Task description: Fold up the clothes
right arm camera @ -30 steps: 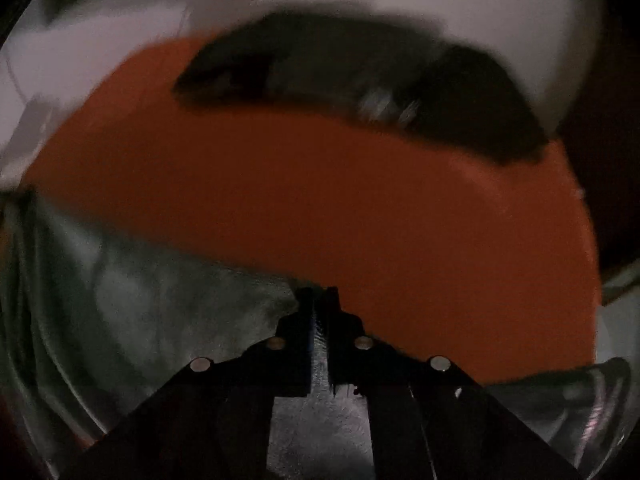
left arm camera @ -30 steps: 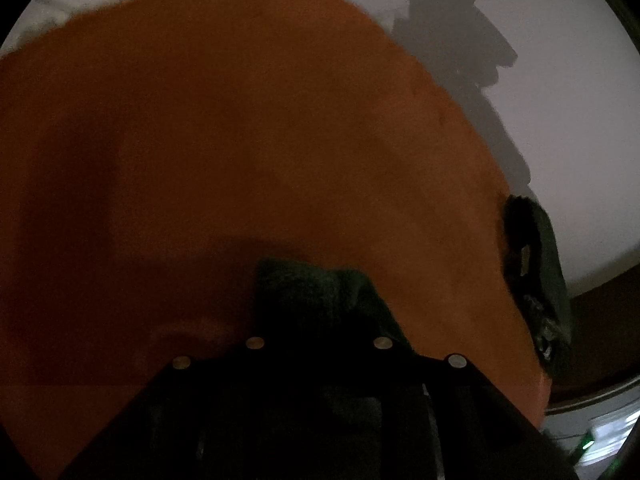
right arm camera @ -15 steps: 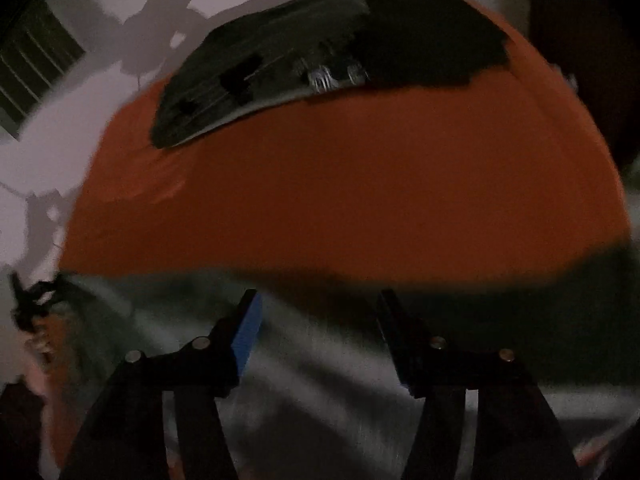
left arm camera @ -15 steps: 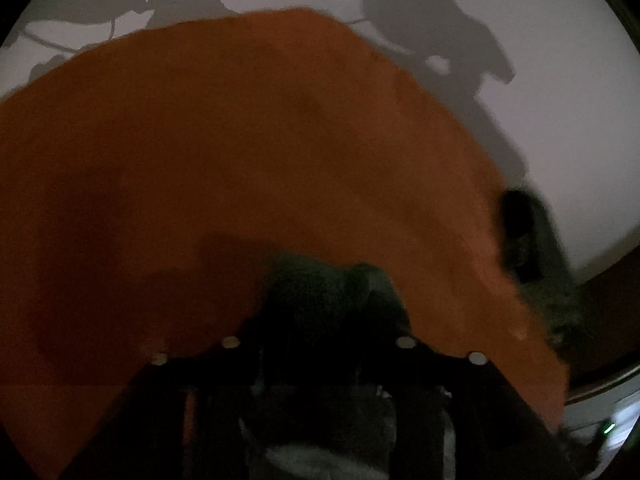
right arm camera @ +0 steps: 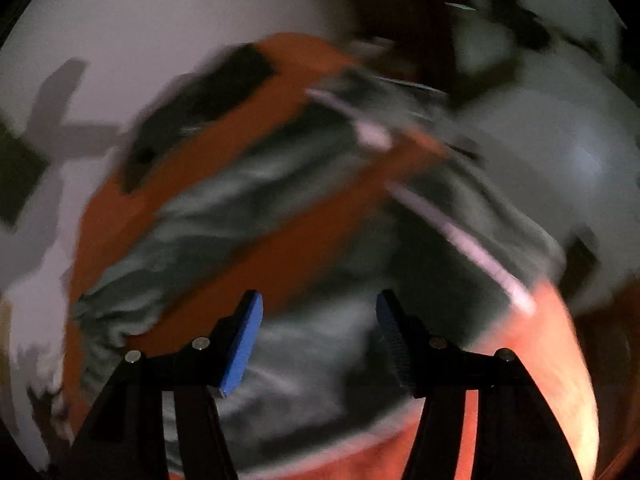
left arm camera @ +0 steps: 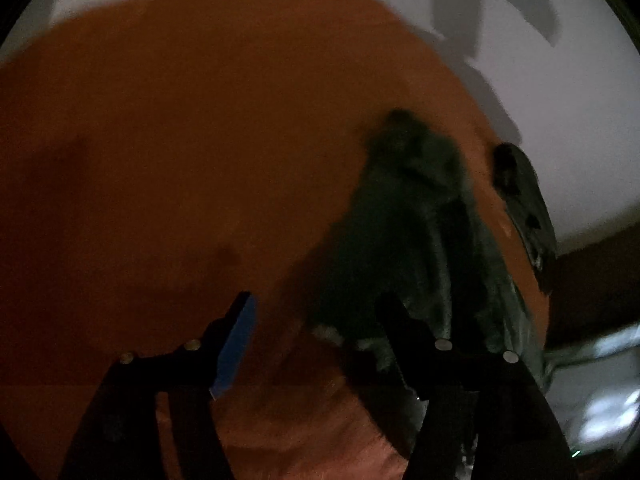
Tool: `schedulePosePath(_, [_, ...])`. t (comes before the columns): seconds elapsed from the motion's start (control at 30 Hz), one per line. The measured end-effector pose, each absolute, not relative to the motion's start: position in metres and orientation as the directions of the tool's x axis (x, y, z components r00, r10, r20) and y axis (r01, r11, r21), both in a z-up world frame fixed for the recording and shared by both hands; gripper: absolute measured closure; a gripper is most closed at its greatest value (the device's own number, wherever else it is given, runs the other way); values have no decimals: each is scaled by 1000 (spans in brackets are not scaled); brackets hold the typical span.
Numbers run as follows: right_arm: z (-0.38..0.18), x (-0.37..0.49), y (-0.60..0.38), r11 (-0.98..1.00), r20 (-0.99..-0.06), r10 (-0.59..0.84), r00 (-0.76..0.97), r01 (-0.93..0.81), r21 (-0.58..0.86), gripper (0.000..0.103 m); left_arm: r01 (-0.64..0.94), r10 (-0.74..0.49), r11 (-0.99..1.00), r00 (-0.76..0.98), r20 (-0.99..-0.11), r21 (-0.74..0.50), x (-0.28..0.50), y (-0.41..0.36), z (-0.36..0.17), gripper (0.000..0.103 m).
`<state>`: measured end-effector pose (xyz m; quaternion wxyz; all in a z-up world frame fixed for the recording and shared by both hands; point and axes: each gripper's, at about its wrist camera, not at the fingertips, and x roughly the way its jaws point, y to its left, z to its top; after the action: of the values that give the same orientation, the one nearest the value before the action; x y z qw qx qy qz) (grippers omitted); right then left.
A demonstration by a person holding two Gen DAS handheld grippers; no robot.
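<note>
My left tongs [left arm camera: 316, 312] have just been opening, nothing between them; the garment [left arm camera: 416, 216] lies ahead to their right. Right tongs [right arm camera: 318, 312] gape empty above it. I'd pick matching corners before closing either pair.

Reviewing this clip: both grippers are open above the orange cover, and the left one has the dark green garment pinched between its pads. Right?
Not quite. In the left wrist view the left gripper is open and empty; its jaws have just been opening, and the dark green garment lies free on the orange cover. The right gripper is open.
</note>
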<state>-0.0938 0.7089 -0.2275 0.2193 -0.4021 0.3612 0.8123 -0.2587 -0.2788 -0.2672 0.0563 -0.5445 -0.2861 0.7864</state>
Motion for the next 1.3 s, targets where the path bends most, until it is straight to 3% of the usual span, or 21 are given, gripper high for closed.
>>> schedulePosePath(0.2, [-284,-34,740,-407,-829,11,-559,-760,506,45,378,560,-628,-388,-732,-680,-257,-270,-319,37])
schedulePosePath(0.33, [-299,-31,743,-222,-738,-92,-668,-709,669,45,451,640,-472,-417,-646,-758,-260,-253,-336,37])
schedulePosePath(0.47, [-293,-31,738,-254,-747,-94,-658,-710,657,45,505,704,-296,-459,-543,-811,-259,-248,-351,39])
schedulePosePath(0.5, [-292,-29,737,-256,-749,-87,-657,-712,654,45,521,689,-285,-473,-550,-805,-257,-249,-351,47])
schedulePosePath(0.53, [-294,-27,737,-249,-748,-85,-658,-714,655,45,521,657,-307,-489,-574,-796,-256,-251,-347,84])
schedulePosePath(0.57, [-296,-25,737,-240,-748,-83,-658,-715,656,45,521,623,-331,-505,-597,-787,-255,-253,-343,92])
schedulePosePath(0.67, [-302,-21,735,-200,-748,-72,-660,-725,659,45,444,448,-515,-591,-671,-734,-236,-258,-288,93])
schedulePosePath(0.8, [-273,-21,729,-296,-810,49,-584,-783,547,45,248,260,-762,-729,-633,-598,-187,-263,-177,93])
schedulePosePath(0.83, [-268,-24,728,-320,-806,54,-590,-775,546,45,256,236,-782,-722,-651,-568,-175,-271,-174,93])
schedulePosePath(0.9, [-265,-32,727,-352,-802,46,-596,-761,545,45,280,189,-815,-700,-689,-508,-151,-288,-173,93])
schedulePosePath(1.03, [-287,-36,726,-310,-793,-22,-609,-750,584,45,434,261,-709,-570,-779,-556,-132,-351,-260,93])
schedulePosePath(1.17, [-306,-33,730,-230,-763,-82,-642,-732,641,45,478,372,-583,-563,-738,-658,-110,-377,-304,90])
schedulePosePath(1.3, [-308,-29,736,-223,-768,-60,-638,-741,633,45,464,378,-613,-539,-753,-640,-116,-371,-303,86])
